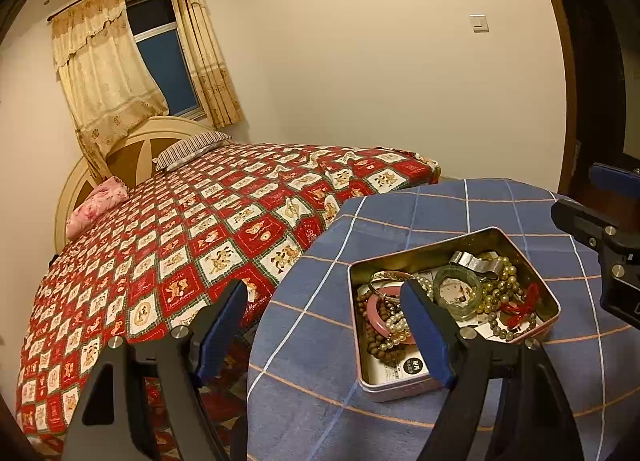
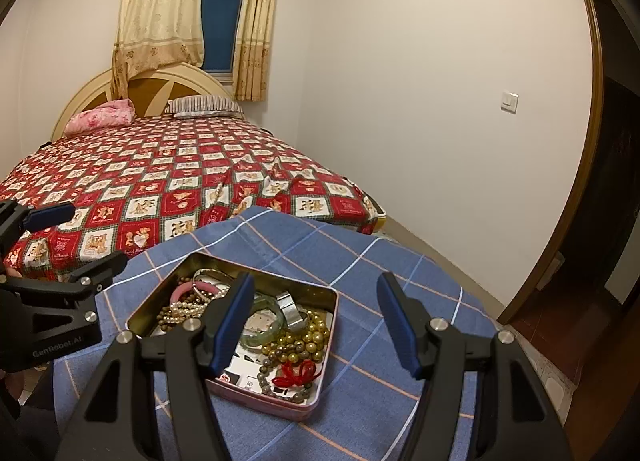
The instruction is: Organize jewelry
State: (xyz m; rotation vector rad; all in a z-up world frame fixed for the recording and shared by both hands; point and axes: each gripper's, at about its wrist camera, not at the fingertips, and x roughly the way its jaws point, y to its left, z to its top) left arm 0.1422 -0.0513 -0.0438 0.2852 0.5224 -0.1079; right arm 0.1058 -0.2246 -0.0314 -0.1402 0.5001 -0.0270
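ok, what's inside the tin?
The tin holds a pink bangle, green bangle, silver cuff, pearl strands, gold beads, and a red knot, over paper cards. Whatever lies beneath is hidden.

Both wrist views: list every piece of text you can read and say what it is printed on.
"GenRobot.AI" – on the black body of the left gripper, seen in the right wrist view.
Dark label on the white card in the tin: characters too small to read.
Cards under the jewelry at the tin's near end, right wrist view: print blurred, unreadable.
Red patterned bedspread: lettering in the squares too blurred to read.
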